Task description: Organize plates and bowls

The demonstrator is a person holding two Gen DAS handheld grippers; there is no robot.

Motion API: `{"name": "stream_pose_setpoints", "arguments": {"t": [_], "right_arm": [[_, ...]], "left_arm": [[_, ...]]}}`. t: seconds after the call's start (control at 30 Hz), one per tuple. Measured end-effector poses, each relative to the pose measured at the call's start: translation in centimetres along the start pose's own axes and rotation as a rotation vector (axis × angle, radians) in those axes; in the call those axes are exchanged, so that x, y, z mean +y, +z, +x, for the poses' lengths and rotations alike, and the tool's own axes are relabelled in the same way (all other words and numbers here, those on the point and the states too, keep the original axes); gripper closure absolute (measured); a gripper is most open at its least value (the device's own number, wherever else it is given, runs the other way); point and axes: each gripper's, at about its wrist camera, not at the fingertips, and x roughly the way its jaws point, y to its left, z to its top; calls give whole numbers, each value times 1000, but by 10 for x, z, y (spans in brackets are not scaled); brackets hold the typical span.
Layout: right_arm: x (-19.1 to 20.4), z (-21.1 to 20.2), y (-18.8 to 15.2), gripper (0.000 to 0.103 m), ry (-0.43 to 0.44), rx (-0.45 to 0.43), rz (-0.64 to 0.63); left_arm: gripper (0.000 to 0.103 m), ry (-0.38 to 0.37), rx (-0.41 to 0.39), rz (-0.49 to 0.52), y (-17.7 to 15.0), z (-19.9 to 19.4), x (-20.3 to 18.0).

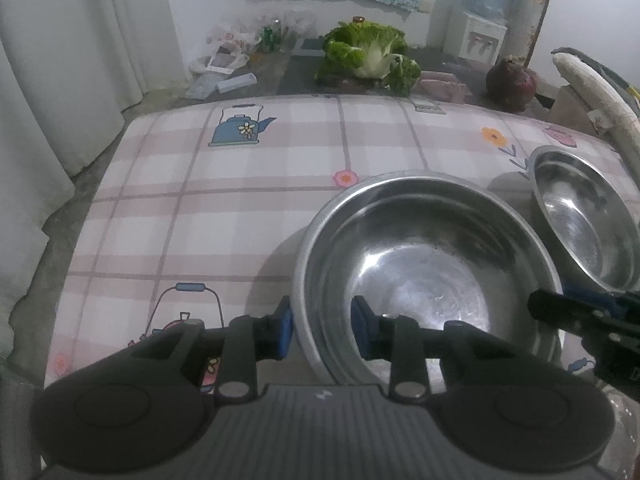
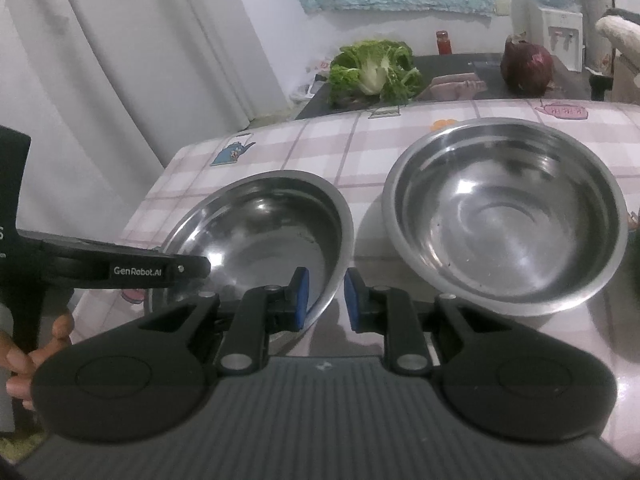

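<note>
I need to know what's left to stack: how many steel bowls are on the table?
2, unless the nearer is a nested pair. One steel bowl sits near the front, with the left gripper straddling its rim; the other bowl stands to its right, apart.

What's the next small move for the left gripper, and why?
Probably lift the left gripper straight up off the near rim of the left bowl. Its pads straddle that rim without pressing, and the bowl sits flat on the tablecloth, seemingly nested in a second one. The other bowl, alongside, is not yet stacked.
</note>
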Motion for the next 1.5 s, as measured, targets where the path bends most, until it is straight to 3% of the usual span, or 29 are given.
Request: {"name": "stream_pose_setpoints", "arguments": {"t": [0.93, 1.27, 1.5], "right_arm": [[14, -44, 9, 81, -18, -80, -79], [-10, -86, 17, 78, -47, -139, -47], [-48, -113, 24, 76, -129, -179, -18]], "left_arm": [[75, 9, -132, 38, 6, -53, -12], [75, -43, -165, 93, 25, -64, -52], [75, -101, -162, 153, 44, -48, -103]]}}
